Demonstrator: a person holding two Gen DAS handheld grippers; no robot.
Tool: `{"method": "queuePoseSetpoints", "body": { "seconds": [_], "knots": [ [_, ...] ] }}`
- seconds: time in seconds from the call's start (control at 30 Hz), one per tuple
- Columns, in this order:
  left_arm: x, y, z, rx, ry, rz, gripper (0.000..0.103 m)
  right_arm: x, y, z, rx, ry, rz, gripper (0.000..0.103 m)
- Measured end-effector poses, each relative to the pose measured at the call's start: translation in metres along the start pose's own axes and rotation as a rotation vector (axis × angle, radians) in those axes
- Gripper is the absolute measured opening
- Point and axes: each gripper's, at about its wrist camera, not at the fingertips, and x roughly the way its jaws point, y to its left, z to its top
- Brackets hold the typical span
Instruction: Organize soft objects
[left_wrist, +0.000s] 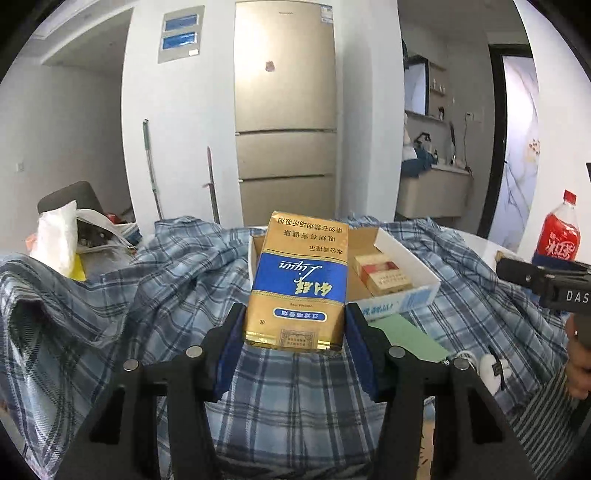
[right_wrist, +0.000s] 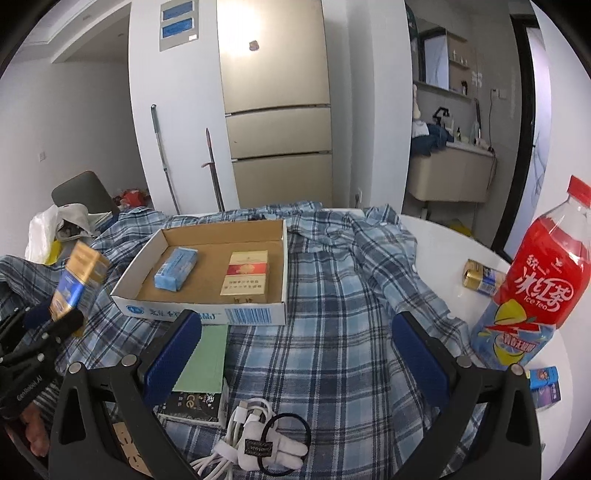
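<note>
The left claw (left_wrist: 295, 325) pinches a gold-and-blue cigarette pack (left_wrist: 298, 280), lifted above the plaid cloth (left_wrist: 288, 398). The right claw (right_wrist: 295, 332) hangs spread and empty, near the open cardboard box (right_wrist: 207, 314).

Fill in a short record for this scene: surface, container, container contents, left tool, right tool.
surface: plaid shirt spread over a white table
container: open cardboard tray
container contents: blue packet, red-and-gold pack
left tool: left gripper, jaws clamped on a gold-and-blue pack
right tool: right gripper, jaws open, nothing between
</note>
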Motion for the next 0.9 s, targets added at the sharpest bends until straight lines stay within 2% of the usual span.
{"method": "queuePoseSetpoints", "body": {
  "seconds": [0.07, 0.33, 0.4, 0.5, 0.57, 0.9],
  "knots": [
    [0.000, 0.002, 0.000, -0.008, -0.003, 0.026, 0.056, 0.001, -0.001, 0.001, 0.008, 0.020, -0.011, 0.103],
    [0.005, 0.005, -0.004, -0.025, 0.017, 0.017, 0.056, 0.007, 0.023, 0.014, -0.018, 0.085, 0.000, 0.103],
    [0.007, 0.010, -0.005, -0.050, 0.025, 0.011, 0.056, 0.015, 0.033, 0.017, -0.040, 0.117, 0.010, 0.103],
    [0.008, 0.021, -0.005, -0.105, 0.030, 0.023, 0.056, 0.032, 0.040, 0.017, -0.038, 0.184, -0.020, 0.103],
    [0.009, 0.025, -0.005, -0.128, 0.036, 0.030, 0.056, 0.041, 0.046, 0.017, -0.039, 0.222, 0.006, 0.103],
    [0.024, 0.044, -0.008, -0.221, 0.113, 0.042, 0.056, 0.085, 0.092, 0.004, -0.156, 0.325, 0.009, 0.100]
  ]
}}
